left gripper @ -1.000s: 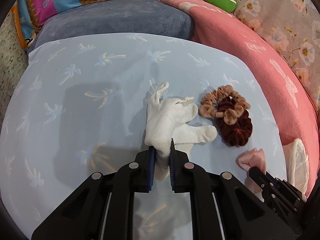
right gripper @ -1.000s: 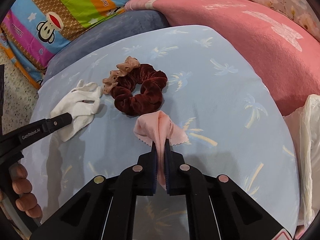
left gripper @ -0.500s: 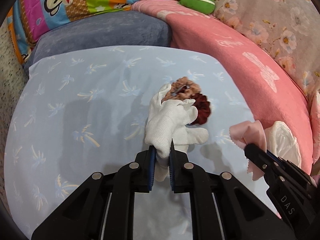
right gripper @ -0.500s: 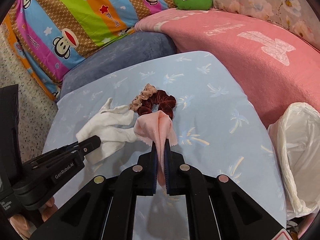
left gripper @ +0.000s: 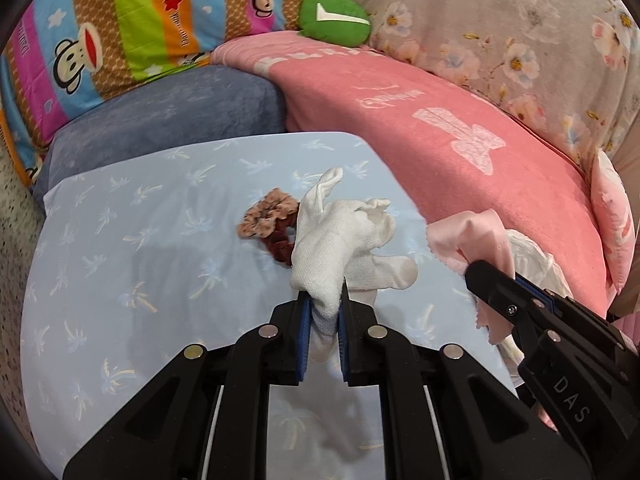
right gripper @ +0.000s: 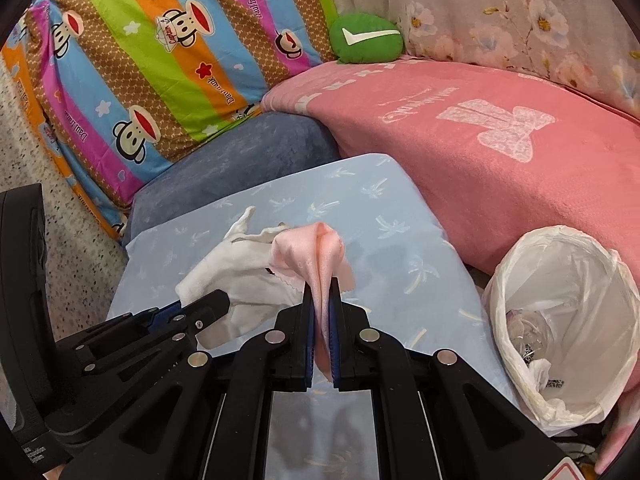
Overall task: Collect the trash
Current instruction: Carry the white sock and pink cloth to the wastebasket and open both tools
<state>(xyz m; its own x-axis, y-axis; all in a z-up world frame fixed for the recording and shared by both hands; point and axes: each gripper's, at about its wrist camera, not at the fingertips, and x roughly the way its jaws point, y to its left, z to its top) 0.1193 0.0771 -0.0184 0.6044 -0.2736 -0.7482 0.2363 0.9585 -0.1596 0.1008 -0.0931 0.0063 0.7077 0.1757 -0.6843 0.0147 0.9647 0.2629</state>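
My left gripper [left gripper: 323, 305] is shut on a bunched white glove [left gripper: 340, 236], held up above the light blue pillow [left gripper: 132, 248]. Behind the glove, two scrunchies [left gripper: 267, 218], one tan and one dark red, lie on the pillow. My right gripper [right gripper: 321, 295] is shut on a pink cloth [right gripper: 316, 254] that hangs from its jaws. In the left wrist view the right gripper [left gripper: 486, 276] and the pink cloth [left gripper: 472, 236] sit to the right of the glove. In the right wrist view the white glove [right gripper: 240, 268] and left gripper [right gripper: 200, 308] are at the left.
A bin lined with a white plastic bag [right gripper: 560, 320], holding some scraps, stands right of the pillow. A pink blanket [right gripper: 500, 140] lies behind it. A grey-blue cushion [left gripper: 168, 116], a striped monkey-print quilt [right gripper: 160, 52] and a green plush [right gripper: 366, 38] are at the back.
Both grippers have risen from the pillow with their cloths and shifted right. The white-bagged bin has come into the right wrist view. The scrunchies stayed on the pillow.
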